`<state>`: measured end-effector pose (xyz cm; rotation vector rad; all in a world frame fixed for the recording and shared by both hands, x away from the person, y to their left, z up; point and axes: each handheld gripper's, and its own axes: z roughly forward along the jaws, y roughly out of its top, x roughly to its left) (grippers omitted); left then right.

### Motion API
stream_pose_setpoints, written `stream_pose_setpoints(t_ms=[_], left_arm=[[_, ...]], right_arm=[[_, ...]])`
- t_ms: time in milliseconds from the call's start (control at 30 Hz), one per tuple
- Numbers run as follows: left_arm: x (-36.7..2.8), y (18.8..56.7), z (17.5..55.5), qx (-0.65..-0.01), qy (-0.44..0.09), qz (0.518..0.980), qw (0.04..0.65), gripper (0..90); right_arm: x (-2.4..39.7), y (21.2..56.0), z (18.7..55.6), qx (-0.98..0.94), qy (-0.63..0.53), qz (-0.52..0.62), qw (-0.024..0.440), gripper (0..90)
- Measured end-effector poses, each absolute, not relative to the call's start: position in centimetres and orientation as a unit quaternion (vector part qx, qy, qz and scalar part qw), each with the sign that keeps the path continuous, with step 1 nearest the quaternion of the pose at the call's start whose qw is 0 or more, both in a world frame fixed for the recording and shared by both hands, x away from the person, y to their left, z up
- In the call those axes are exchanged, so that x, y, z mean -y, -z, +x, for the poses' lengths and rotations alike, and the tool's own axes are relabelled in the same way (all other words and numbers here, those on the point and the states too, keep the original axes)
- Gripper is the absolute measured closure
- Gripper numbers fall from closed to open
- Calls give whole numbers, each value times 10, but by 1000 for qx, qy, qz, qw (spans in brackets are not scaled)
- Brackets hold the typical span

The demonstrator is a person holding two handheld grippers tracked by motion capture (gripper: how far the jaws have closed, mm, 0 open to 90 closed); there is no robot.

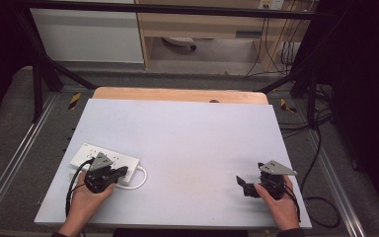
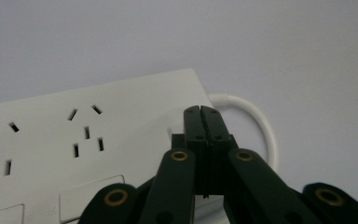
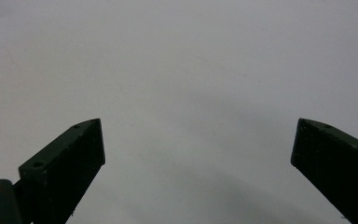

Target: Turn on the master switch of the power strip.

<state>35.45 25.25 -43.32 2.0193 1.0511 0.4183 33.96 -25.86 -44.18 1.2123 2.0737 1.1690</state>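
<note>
A white power strip (image 1: 106,159) lies flat on the pale grey table (image 1: 187,148), over at about 8 o'clock near the left edge. Its top shows rows of small dark plug holes — and flat white switches beside them. A short white cord (image 1: 139,178) comes out of its right end and bends in a loop.

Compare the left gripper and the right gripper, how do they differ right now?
The left gripper has its jaws pressed together; the right gripper has its jaws spread wide apart. The left gripper sits over the white power strip, close to its cable; the right gripper has just bare table ahead of it. Both are black, hand-held and low over the table.
</note>
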Motion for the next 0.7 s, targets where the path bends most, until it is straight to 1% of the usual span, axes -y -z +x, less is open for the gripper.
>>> stream_pose_setpoints(t_ms=[700], left_arm=[[-249, 430, 359, -411, -163, 793, 419, 900]], right_arm=[[258, 442, 340, -757, -425, 438, 234, 32]])
